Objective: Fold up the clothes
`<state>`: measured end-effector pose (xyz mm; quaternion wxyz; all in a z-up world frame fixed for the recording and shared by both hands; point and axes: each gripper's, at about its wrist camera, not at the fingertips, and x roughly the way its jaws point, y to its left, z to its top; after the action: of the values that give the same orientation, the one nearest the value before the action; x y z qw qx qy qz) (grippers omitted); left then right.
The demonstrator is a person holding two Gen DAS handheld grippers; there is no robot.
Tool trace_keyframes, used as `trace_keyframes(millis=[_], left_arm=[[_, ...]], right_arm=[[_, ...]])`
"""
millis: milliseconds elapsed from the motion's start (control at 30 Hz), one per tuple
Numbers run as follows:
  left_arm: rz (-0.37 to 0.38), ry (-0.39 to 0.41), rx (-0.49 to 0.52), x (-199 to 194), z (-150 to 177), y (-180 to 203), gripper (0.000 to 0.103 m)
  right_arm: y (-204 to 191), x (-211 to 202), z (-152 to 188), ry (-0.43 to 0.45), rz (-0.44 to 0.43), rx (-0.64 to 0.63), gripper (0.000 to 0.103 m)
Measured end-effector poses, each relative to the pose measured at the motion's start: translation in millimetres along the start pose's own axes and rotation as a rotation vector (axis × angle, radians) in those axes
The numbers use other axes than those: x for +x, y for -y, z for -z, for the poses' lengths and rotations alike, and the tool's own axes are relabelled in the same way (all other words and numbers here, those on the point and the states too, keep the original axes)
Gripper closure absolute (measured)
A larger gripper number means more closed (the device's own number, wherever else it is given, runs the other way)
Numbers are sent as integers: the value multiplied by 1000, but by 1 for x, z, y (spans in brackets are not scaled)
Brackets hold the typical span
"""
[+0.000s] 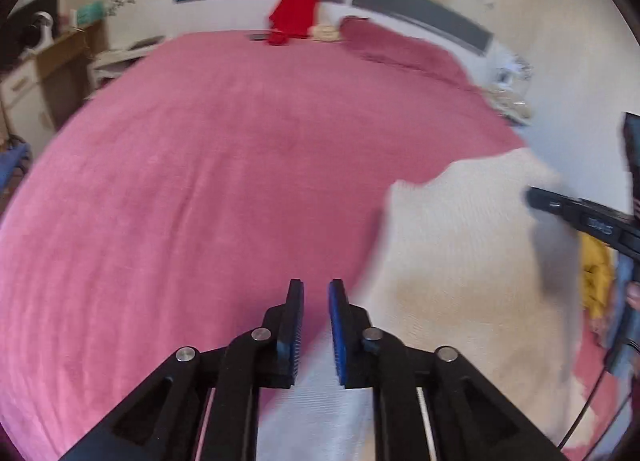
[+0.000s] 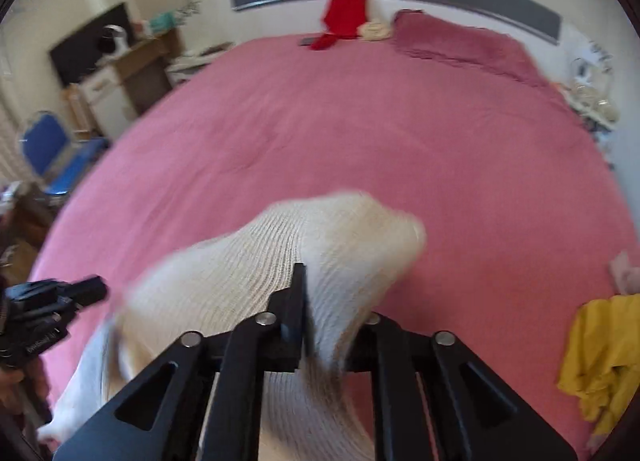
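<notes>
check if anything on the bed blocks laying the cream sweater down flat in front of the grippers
Nothing visible does: the pink bed ahead of the cream sweater is bare. The yellow garment lies off to the right.

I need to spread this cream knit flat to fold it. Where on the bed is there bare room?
The pink bedspread is bare across its middle and left side, from the cream knit to the red garment at the headboard. It is crowded at the right near edge by the yellow garment, and far right by the pillow.
</notes>
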<state>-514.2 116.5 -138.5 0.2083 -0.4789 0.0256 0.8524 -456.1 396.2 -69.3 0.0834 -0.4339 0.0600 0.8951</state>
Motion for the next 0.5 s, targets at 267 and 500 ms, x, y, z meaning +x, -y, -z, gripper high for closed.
trace_keyframes(millis=[267,500], left_arm=[[184,-43,-122,-11,51,12,87],[451,-101,-127,-83,188,46,79]], right_arm=[[61,-23,33,-1,-12,160,38],[50,-125,186,-155,-316,132,29]])
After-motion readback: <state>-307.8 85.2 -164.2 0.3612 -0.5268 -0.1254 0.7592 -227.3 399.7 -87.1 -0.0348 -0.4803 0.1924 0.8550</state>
